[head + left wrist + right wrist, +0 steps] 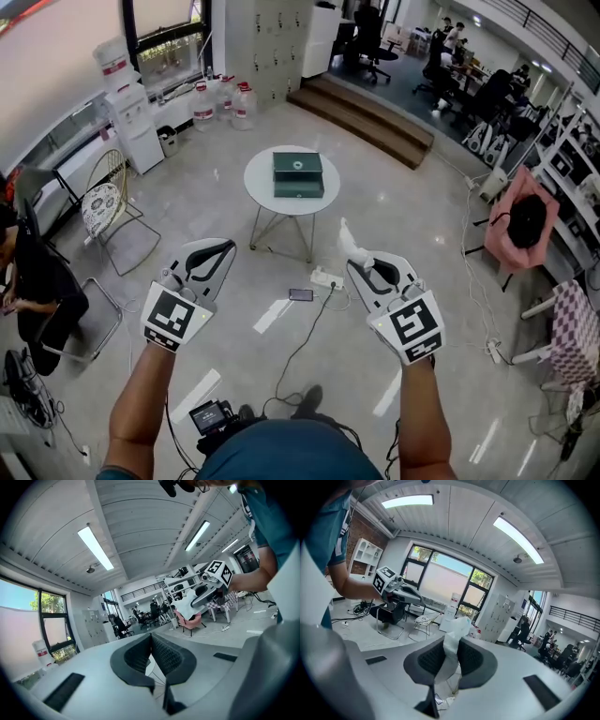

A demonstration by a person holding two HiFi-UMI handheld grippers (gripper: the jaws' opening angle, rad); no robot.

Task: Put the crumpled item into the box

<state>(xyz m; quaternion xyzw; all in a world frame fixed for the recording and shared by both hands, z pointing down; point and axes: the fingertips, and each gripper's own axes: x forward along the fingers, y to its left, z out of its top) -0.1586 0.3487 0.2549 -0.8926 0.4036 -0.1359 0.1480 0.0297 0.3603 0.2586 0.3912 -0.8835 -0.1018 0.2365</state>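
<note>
A dark green box [298, 174] lies on a small round white table [262, 183] ahead of me in the head view. My right gripper [357, 266] is shut on a crumpled white item [349, 242], which sticks up past its fingertips. In the right gripper view the crumpled item [453, 637] is pinched between the pads of the right gripper [451, 645]. My left gripper [226, 247] hangs level with it on the left, holding nothing. In the left gripper view the left gripper [151, 637] has its pads touching. Both grippers are well short of the table.
On the floor between me and the table lie a power strip [326, 277], a phone [301, 294] and cables. A wire chair [103, 206] stands at the left beside a seated person [37, 281]. A pink chair [520, 225] is at the right, and steps [366, 117] rise behind the table.
</note>
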